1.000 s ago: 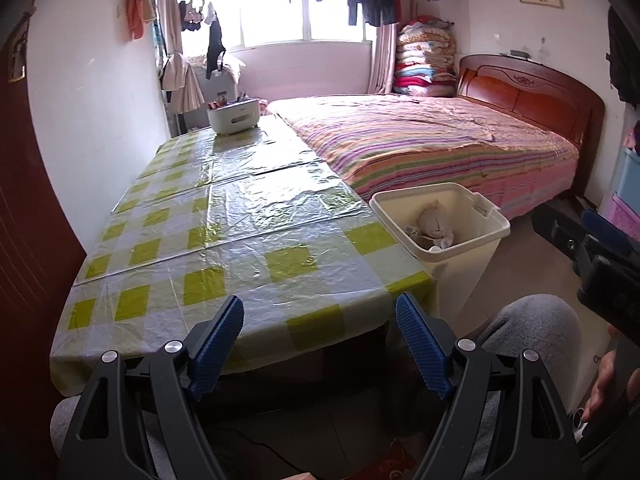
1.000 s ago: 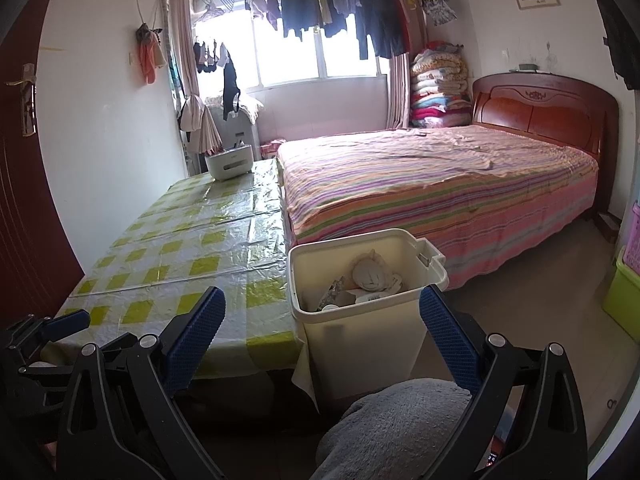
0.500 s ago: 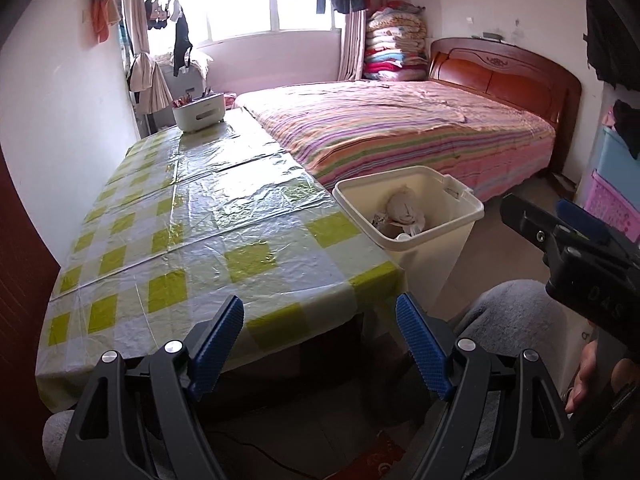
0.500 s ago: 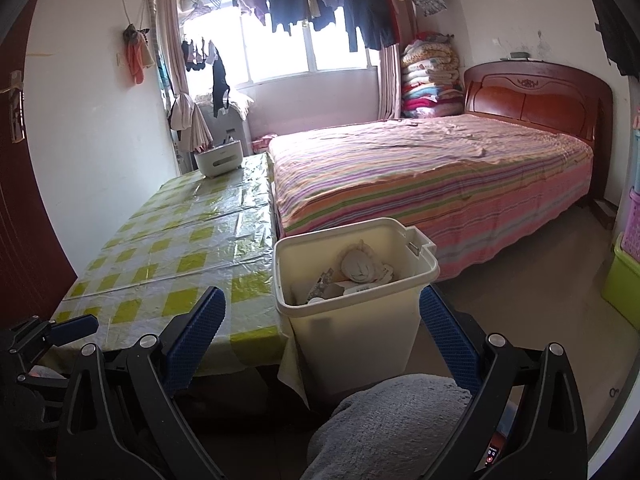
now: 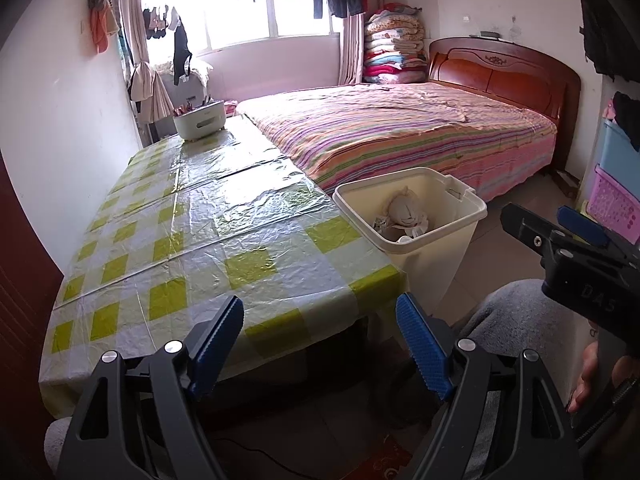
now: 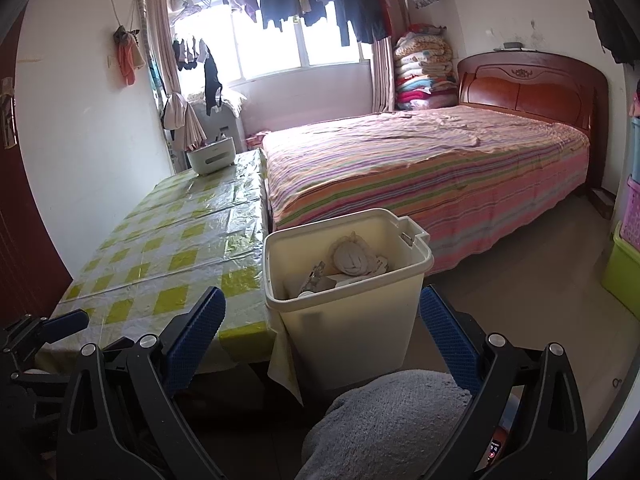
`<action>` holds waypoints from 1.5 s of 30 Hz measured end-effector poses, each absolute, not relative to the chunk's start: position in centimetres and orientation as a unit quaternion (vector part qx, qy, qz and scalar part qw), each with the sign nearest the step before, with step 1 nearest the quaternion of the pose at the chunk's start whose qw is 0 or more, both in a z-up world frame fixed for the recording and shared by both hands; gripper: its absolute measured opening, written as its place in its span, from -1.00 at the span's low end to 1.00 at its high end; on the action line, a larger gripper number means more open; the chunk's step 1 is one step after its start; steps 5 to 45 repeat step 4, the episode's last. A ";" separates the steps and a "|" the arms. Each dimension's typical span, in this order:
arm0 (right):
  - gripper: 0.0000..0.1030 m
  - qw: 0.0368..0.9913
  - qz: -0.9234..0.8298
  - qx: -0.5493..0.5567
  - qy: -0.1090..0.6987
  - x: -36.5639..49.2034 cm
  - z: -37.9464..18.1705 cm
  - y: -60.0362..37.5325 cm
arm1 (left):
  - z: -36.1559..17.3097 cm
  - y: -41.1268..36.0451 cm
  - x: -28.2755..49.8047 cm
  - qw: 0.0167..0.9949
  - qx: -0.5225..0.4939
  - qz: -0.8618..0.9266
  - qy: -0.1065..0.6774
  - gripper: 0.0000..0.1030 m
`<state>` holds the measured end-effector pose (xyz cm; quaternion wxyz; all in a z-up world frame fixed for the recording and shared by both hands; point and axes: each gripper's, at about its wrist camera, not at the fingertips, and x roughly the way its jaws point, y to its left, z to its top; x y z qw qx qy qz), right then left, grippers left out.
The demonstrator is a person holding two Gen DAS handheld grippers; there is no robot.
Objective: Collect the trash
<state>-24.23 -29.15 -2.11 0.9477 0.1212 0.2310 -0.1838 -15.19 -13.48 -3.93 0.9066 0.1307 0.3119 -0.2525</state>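
The view has slid right along the tabletop [image 5: 208,240]; both tools, left [image 5: 320,336] and right [image 6: 322,320], gape empty by the bin [image 6: 416,258].

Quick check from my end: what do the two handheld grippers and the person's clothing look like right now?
Both the left gripper and right gripper have black plastic frames with triangular cut-outs, silver round bolts and blue textured pads. White "DAS" lettering marks the right gripper's body in the left wrist view. The person wears grey fleecy trousers.
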 end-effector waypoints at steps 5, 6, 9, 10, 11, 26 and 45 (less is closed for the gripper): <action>0.87 0.950 -0.175 0.123 0.228 -23.4 -1.4 -29.2 | -3.8 -12.7 -14.1 0.911 0.122 -0.240 0.313 0.49; 0.87 0.950 -0.175 0.123 0.228 -23.4 -1.4 -29.2 | -3.8 -12.7 -14.1 0.911 0.122 -0.240 0.313 0.49; 0.87 0.950 -0.175 0.123 0.228 -23.4 -1.4 -29.2 | -3.8 -12.7 -14.1 0.911 0.122 -0.240 0.313 0.49; 0.87 0.950 -0.175 0.123 0.228 -23.4 -1.4 -29.2 | -3.8 -12.7 -14.1 0.911 0.122 -0.240 0.313 0.49; 0.87 0.950 -0.175 0.123 0.228 -23.4 -1.4 -29.2 | -3.8 -12.7 -14.1 0.911 0.122 -0.240 0.313 0.49; 0.87 0.950 -0.175 0.123 0.228 -23.4 -1.4 -29.2 | -3.8 -12.7 -14.1 0.911 0.122 -0.240 0.313 0.49; 0.87 0.950 -0.175 0.123 0.228 -23.4 -1.4 -29.2 | -3.8 -12.7 -14.1 0.911 0.122 -0.240 0.313 0.49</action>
